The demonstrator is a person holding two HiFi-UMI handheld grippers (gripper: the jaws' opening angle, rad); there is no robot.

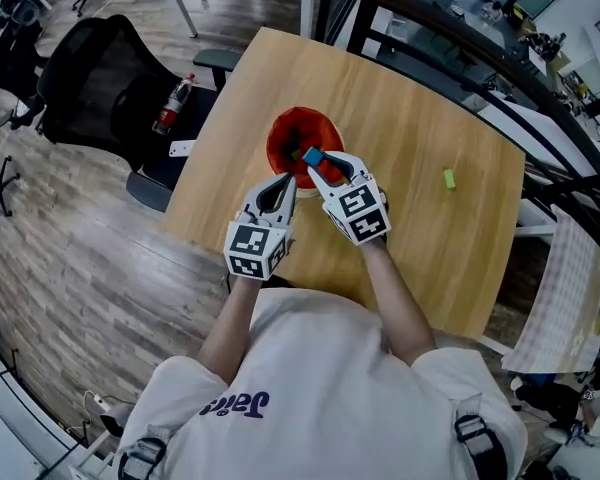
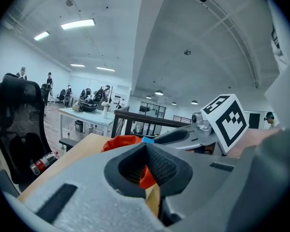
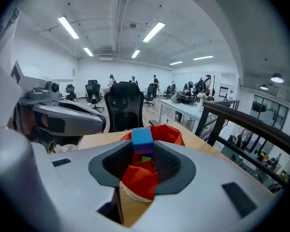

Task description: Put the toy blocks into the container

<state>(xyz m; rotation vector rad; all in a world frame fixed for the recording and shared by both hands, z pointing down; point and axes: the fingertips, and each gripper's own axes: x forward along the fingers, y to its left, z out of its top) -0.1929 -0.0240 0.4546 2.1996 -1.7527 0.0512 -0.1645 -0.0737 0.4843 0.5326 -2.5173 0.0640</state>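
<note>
A red container [image 1: 298, 138] stands on the wooden table [image 1: 420, 128]. My right gripper [image 1: 317, 166] is shut on a blue block [image 1: 311, 155] and holds it over the container's near rim. In the right gripper view the blue block [image 3: 142, 137] sits pinched between the pads, its lower part purple, with the red container [image 3: 168, 133] behind and below it and more coloured blocks inside. My left gripper [image 1: 283, 190] hovers just left of the right one, jaws together and empty. A green block [image 1: 448, 178] lies alone on the table to the right.
A black office chair [image 1: 100, 78] stands off the table's left side, with a red bottle [image 1: 173, 105] by it. A dark railing [image 1: 480, 58] runs behind the table's far right edge. The left gripper view shows the right gripper's marker cube [image 2: 227, 122] close by.
</note>
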